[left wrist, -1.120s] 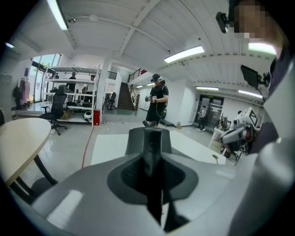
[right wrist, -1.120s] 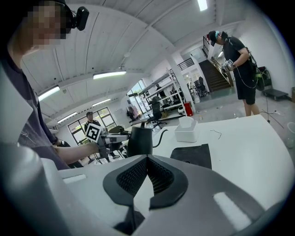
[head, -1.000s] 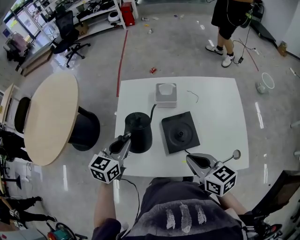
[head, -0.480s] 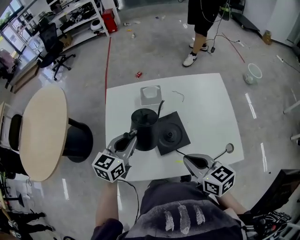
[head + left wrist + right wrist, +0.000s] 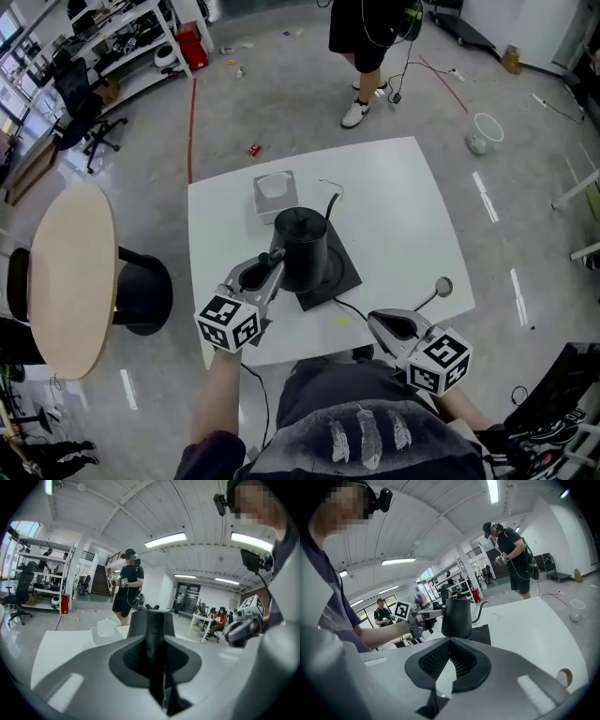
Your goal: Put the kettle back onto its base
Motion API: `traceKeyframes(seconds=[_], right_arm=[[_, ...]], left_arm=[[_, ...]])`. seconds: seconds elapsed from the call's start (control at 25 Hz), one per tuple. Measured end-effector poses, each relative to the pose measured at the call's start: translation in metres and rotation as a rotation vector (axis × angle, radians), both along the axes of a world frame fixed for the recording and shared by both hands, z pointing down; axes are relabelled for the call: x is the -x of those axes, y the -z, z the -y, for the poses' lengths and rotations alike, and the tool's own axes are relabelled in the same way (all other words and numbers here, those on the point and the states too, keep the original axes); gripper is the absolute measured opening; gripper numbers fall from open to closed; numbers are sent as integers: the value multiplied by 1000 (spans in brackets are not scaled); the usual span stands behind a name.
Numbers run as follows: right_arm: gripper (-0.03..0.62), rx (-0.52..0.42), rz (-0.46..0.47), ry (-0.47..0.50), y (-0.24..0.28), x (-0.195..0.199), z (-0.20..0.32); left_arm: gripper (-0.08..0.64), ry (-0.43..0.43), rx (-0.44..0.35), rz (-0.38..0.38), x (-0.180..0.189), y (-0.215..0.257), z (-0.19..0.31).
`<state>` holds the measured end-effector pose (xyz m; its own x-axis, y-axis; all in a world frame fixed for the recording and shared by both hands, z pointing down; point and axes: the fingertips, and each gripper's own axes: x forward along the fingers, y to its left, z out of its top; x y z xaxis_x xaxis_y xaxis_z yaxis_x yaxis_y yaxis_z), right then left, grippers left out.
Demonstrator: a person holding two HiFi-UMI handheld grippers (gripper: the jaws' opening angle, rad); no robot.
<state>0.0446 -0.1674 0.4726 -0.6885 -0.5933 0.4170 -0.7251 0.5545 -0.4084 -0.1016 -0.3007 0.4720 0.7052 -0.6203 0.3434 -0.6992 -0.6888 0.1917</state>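
- The kettle (image 5: 302, 246) has moved right across the table (image 5: 403, 216), away from its left edge. A second ago it stood apart from the base (image 5: 345, 275), on the base's left; now it is over the base and hides most of it.
- The left gripper (image 5: 274, 268), clamped on the kettle's handle, has travelled right with it.

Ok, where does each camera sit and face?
Head view: on the head, steeply down at table, kettle, base; left tongs, right tongs, left forearm show.
Left gripper view: on left tongs, along jaws shut on the kettle's handle.
Right gripper view: on right tongs, facing the kettle; left forearm shows.
All three share the kettle.
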Motion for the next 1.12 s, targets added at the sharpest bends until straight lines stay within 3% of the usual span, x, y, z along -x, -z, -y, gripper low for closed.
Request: traceKeyframes(seconds=[0.48,0.92,1.12], right_arm=[[2,14,-25,-67,4,-32,-2],[2,16,-35,-27,2,-23,7],[2,10,-25,4,0,-14,13]], left_arm=[[55,-69,7,-2,-51,-22,12],[57,-83,-34,-4,-48,-31,-1],[61,-68,-11,-39,-39,-40,-12]])
